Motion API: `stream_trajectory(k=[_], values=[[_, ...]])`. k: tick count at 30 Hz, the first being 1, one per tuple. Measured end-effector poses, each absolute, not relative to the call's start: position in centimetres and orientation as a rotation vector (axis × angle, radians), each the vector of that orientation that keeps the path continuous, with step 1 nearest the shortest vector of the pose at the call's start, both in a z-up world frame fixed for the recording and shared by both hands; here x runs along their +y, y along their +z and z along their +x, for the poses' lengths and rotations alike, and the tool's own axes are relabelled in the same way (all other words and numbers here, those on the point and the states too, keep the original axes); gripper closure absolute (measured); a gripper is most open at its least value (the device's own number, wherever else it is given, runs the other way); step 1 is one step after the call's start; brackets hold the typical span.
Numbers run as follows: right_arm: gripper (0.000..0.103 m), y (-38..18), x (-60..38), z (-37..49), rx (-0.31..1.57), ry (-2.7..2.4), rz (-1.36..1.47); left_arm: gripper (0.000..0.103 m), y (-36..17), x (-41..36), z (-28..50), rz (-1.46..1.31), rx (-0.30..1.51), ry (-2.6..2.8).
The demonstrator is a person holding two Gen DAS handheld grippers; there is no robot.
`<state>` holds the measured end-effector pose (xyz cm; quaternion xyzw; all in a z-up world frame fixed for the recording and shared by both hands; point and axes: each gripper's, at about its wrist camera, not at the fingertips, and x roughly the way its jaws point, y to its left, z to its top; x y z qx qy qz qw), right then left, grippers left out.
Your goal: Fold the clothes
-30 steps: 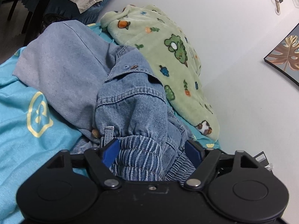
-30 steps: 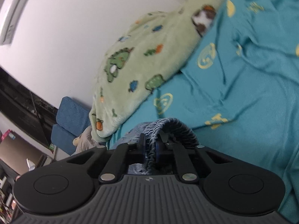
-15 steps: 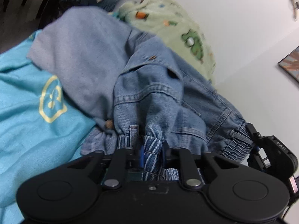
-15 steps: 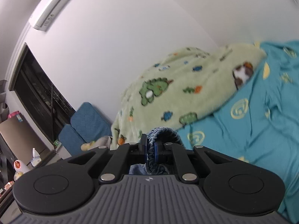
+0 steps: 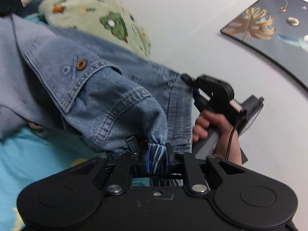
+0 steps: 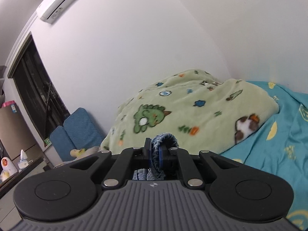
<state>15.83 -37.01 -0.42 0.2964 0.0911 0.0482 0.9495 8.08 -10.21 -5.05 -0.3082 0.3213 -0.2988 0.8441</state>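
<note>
The bed (image 6: 288, 144) lies below and ahead of the fingers; the denim jacket (image 5: 107, 96) hangs lifted between both; left gripper (image 5: 156, 154) and right gripper (image 6: 155, 150) each clamp its ribbed hem; next, I judge, spread it flat.

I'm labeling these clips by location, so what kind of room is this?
Most likely a bedroom. The denim jacket is held up over a bed with a teal sheet and a green fleece blanket printed with dinosaurs. A wall air conditioner and a framed leaf picture suggest a home.
</note>
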Motion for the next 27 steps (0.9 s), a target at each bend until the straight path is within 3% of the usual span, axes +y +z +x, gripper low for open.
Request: stream_trajectory(k=[9,15,18,22,27], values=[[0.096,-7.1,-45.0,21.5,0.307,-0.003,0.609,0.09,-12.9,-18.3,14.9,-0.593,0.827,-0.652],[0.095,-12.5,-45.2,23.6,0.44,-0.041,0.539,0.087,-16.3,-18.0,17.4,-0.605,0.905,-0.655],[0.089,-12.1,-44.9,23.4,0.456,-0.052,0.552,0.082,-15.3,-17.3,17.5,-0.588,0.926,-0.682],[0.065,-10.4,-44.3,21.1,0.439,-0.087,0.559,0.074,-12.5,-16.4,15.8,-0.494,0.92,-0.724],[0.062,-7.8,-43.5,14.7,0.366,-0.147,0.66,0.068,-8.9,-12.6,12.5,-0.439,0.882,-0.748]])
